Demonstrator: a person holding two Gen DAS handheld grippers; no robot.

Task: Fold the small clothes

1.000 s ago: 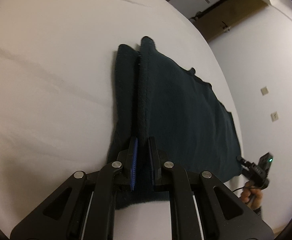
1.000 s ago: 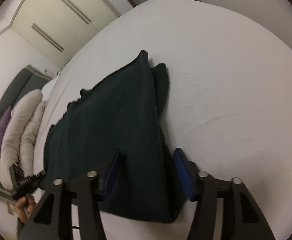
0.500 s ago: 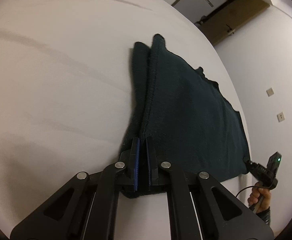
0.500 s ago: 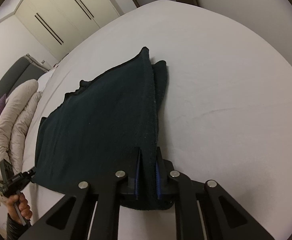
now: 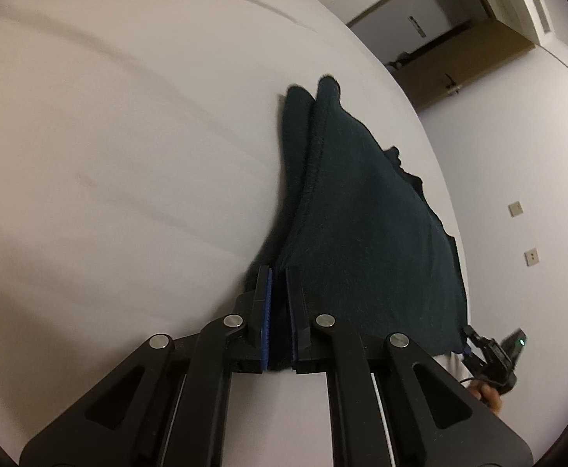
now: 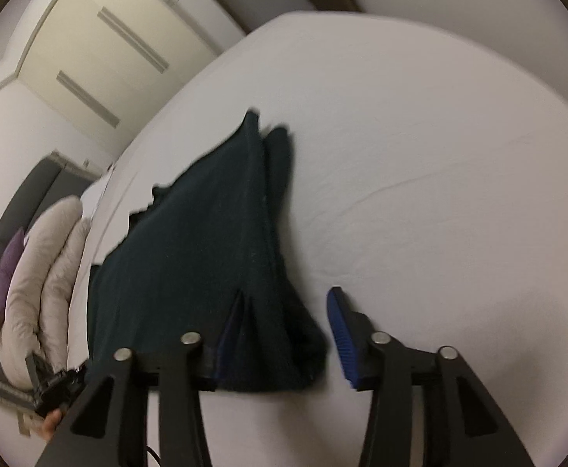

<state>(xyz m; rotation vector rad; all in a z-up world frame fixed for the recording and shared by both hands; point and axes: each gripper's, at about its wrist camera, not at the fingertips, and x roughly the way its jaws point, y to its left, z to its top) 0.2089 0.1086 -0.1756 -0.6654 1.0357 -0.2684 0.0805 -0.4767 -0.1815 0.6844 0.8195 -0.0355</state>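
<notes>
A dark teal knitted garment (image 5: 365,233) lies on the white bed, its near edge lifted into a ridge. My left gripper (image 5: 278,276) is shut on the near corner of that edge. In the right wrist view the garment (image 6: 190,257) spreads to the left. My right gripper (image 6: 287,303) is open, its jaws wide around the garment's near corner, with the left blue pad partly behind cloth and the right pad (image 6: 342,330) free beside it.
The white bed sheet (image 5: 128,136) spreads wide to the left, and in the right wrist view (image 6: 439,175) to the right. Pillows (image 6: 38,272) lie at the far left. A wardrobe (image 6: 108,39) and a door (image 5: 459,62) stand beyond the bed.
My right gripper was open, shut on the garment's corner half a second ago, and has opened wide again. My left gripper stays shut on the edge and has lifted it slightly.
</notes>
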